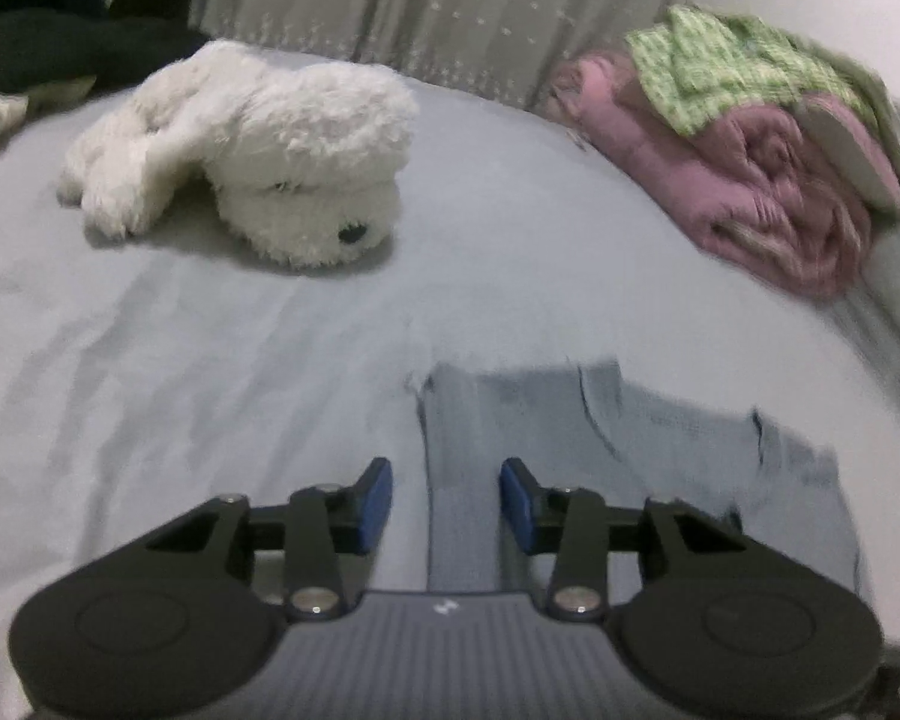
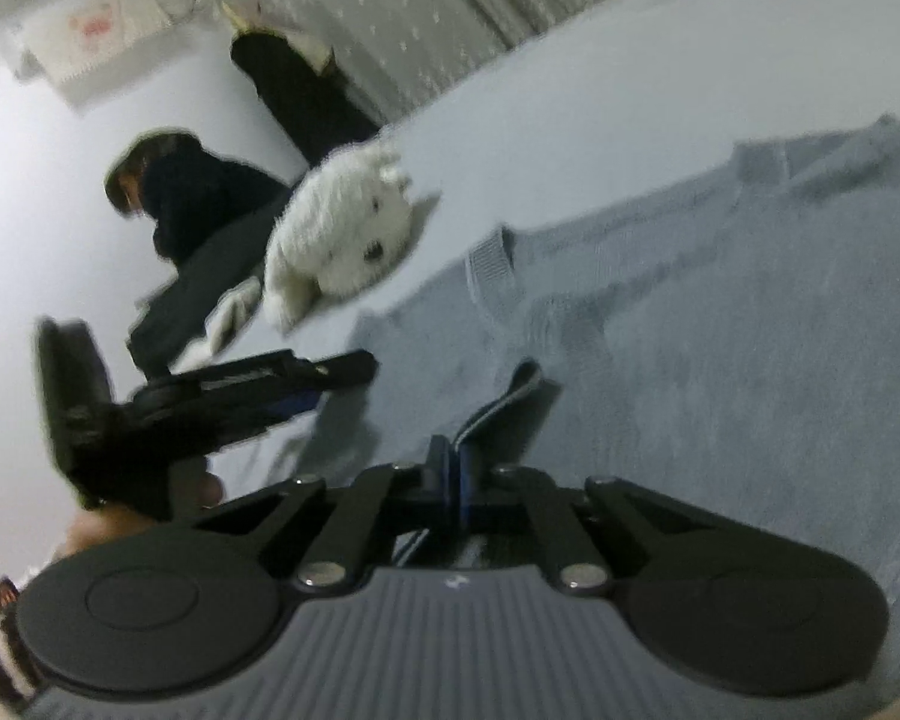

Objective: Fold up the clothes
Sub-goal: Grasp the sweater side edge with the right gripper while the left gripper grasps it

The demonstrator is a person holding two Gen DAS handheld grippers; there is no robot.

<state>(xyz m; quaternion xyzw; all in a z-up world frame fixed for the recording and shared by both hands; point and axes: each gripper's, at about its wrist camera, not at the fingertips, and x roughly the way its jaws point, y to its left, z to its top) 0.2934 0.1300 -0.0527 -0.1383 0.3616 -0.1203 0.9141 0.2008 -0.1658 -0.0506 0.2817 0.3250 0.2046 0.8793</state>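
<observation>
- Grey knit, a sweater [image 2: 720,324], lies spread flat on the pale bed sheet [image 1: 180,360], with its ribbed edge toward the person.
- The right gripper [image 2: 453,480] has its blue pads pressed together on a ribbed strip of the sweater's edge, which stands up a little between them.
- The left gripper [image 1: 446,501] hangs over another part of the same garment, its jaws a small way apart with a band of grey cloth under the gap; the pads do not press on it.
- I judge the step in hand is taking hold of the sweater at two points before the first fold.
- The next move calls for the left gripper to go lower and close on the cloth, so both hands can lift and turn the edge over together.
- A white plush dog [image 1: 258,150] and a pink and green pile of clothes [image 1: 762,138] lie well apart, further up the bed.
</observation>
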